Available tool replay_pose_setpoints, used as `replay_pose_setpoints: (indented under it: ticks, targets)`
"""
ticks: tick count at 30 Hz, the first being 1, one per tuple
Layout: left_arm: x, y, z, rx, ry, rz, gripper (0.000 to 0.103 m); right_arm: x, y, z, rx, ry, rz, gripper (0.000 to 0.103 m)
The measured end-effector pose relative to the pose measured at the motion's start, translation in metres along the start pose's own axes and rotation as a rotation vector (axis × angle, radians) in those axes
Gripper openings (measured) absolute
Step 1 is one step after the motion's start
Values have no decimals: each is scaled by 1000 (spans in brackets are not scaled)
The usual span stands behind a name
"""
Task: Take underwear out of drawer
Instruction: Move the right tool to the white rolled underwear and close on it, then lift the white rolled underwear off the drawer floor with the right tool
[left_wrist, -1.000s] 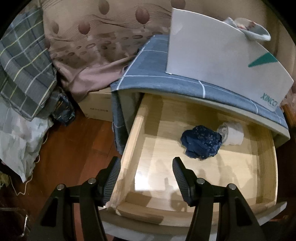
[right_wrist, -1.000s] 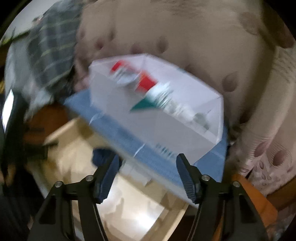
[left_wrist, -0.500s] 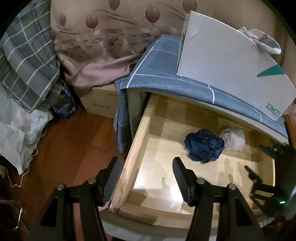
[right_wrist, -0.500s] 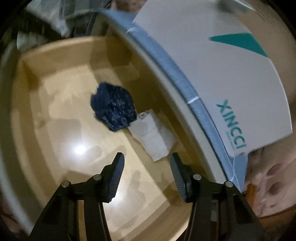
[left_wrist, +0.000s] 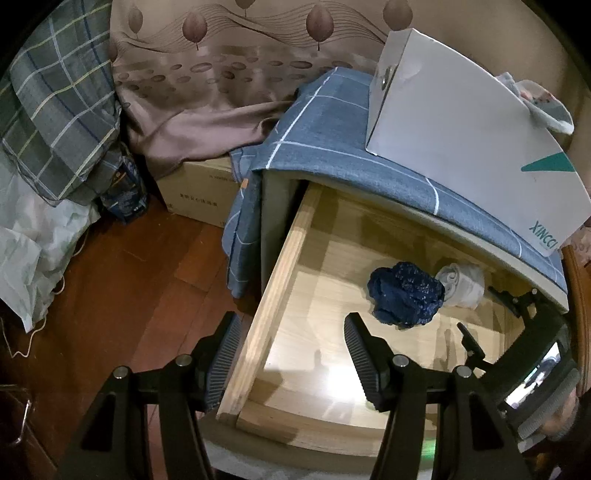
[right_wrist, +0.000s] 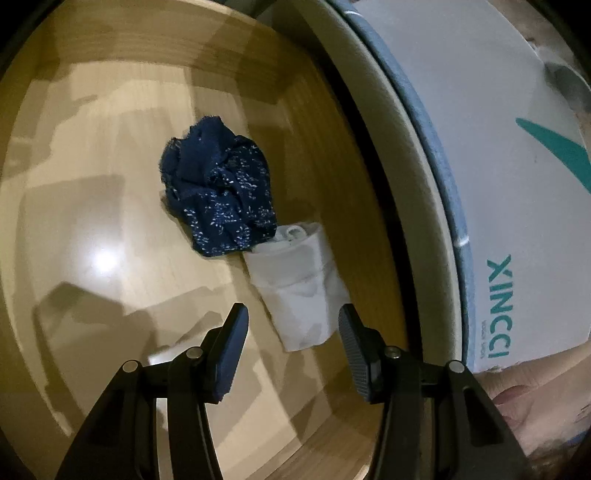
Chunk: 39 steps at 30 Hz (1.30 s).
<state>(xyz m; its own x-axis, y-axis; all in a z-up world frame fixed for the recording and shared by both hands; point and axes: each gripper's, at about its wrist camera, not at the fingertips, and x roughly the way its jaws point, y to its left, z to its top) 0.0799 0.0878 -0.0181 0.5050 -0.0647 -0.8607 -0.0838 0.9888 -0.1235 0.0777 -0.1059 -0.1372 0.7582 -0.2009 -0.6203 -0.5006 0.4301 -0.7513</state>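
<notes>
A: Where does the right gripper (right_wrist: 291, 325) stand?
B: Inside the open wooden drawer (right_wrist: 110, 110), low over its floor. Its jaws have just been closing, yet they stand apart and press on nothing. The near end of the rolled white garment (right_wrist: 299, 291) lies between the fingertips, with a gap to each pad.

A: And the navy speckled underwear (right_wrist: 218, 195)?
B: Crumpled on the drawer floor ahead of the right gripper and a little to its left, touching the far end of the white roll.

A: The left gripper (left_wrist: 291, 347)?
B: Open and empty. It straddles the drawer's near left corner, one finger outside the side wall over the dark wood floor (left_wrist: 129, 295), the other inside. The navy bundle (left_wrist: 406, 299) sits ahead and to its right.

A: What lies beyond?
B: A white XINCCI box (left_wrist: 461, 158) on a blue checked cloth (left_wrist: 332, 147), above the drawer.
</notes>
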Motion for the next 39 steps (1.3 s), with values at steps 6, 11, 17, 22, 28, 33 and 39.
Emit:
replay_pose_setpoints:
  ticks: [6,11,17,22,28,33,39]
  targets:
    - [0,-2,0,13,-2,5,60,8,6,2,-16,-14,-19,52]
    - [-1,-4,-1,25,-6,11,60,17,15,3,-41,-16,-22,51]
    - [0,-6,-1,34,-7,14,60,31,20,2,-68,-19,-44,51]
    - [0,-7,-2,39,-9,19,60,40,26,3,-79,-43,-81,46]
    - [0,-9,-3,53,-19,36,60,54,27,4,-47,-31,-77,36]
    - [0,-9,-4,58,-21,40,60,55,18,10,23,8,-5,34]
    - [-1,-10,-3,57,-26,40,60,50,-1,8,118,86,150,33]
